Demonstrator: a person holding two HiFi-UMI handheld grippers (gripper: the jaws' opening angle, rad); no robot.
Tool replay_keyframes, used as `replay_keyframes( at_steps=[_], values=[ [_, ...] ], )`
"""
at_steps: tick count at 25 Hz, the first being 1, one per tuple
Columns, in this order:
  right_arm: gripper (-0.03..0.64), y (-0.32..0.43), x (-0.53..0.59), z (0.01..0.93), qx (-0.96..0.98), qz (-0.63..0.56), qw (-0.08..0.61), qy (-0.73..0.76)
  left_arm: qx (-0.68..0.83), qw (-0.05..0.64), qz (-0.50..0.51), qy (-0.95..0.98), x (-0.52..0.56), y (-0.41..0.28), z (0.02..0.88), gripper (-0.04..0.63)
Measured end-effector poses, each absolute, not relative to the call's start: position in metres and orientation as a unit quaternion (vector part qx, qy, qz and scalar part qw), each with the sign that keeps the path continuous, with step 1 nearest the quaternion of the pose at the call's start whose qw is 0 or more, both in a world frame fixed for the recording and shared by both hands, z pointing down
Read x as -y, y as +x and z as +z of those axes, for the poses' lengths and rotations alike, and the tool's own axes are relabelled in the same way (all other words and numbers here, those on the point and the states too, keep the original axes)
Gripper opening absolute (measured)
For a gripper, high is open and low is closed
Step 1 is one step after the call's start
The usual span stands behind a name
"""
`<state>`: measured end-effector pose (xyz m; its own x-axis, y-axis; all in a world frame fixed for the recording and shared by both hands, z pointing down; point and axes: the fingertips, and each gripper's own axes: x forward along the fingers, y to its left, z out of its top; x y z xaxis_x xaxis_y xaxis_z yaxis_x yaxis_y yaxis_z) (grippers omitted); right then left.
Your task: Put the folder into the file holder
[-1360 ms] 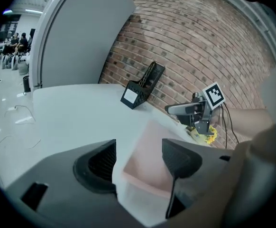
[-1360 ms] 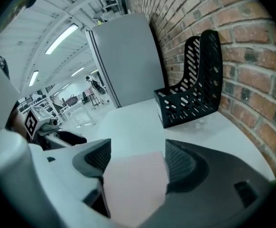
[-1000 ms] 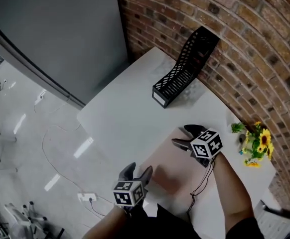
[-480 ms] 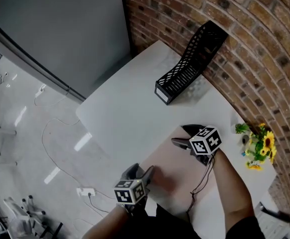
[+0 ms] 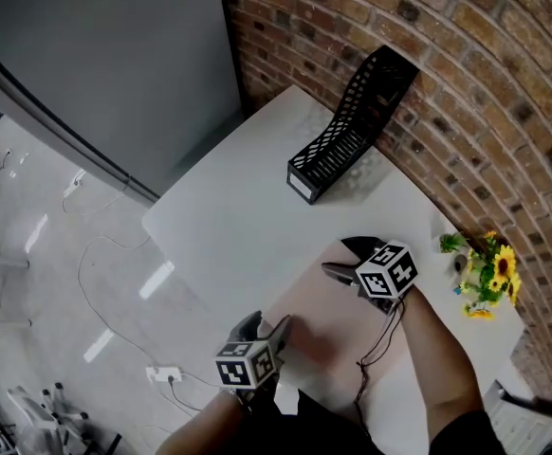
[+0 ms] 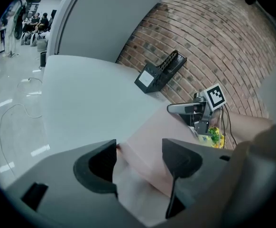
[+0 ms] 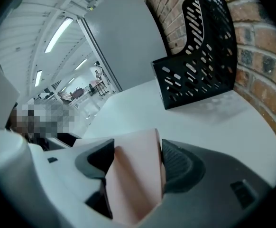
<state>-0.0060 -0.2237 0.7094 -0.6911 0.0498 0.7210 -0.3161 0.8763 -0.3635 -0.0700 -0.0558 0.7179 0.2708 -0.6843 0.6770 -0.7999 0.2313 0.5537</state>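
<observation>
Hardly anything has moved since a second ago. Both hands sit in the same spots, and only the right gripper [image 5: 344, 259] has changed: its jaws have just been closing a bit, with the folder [image 5: 319, 325] between them.

That pink folder lies flat on the white table [image 5: 224, 221], in the lower middle of the head view. The black holder [image 5: 347, 131] stands well apart from it, at the upper middle, against the brick wall.

The right gripper's jaws are still wide. They sit on both sides of the folder's far edge and do not look like they pinch it yet. The left gripper [image 5: 265, 328] is at the near corner, at the bottom of the frame, also wide, with the corner between its jaws.

I think the folder is thin and light — easy to lift, but bendy and floppy. It looks smooth, so it may slide on the table or slip out of a weak hold. The best places to grab look like the two edges where the grippers are now, one at each end, so it stays flat and does not droop.
</observation>
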Motion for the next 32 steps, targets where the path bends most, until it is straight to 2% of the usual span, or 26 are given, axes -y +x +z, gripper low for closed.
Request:
replay_keyframes(
  at_steps=[10, 24, 32],
  values=[
    [0.318, -0.018, 0.238, 0.620, 0.932, 0.158, 0.304, 0.119, 0.624, 0.414, 0.051, 0.661, 0.078, -0.094, 0.653, 0.291],
    [0.318, -0.025, 0.249, 0.475, 0.968, 0.070, 0.121, 0.207, 0.659, 0.251, 0.020, 0.709, 0.120, -0.144, 0.521, 0.291],
    [0.316, -0.020, 0.249, 0.430, 0.967, 0.041, 0.071, 0.239, 0.656, 0.174, 0.008, 0.734, 0.132, -0.152, 0.465, 0.291]
  ],
)
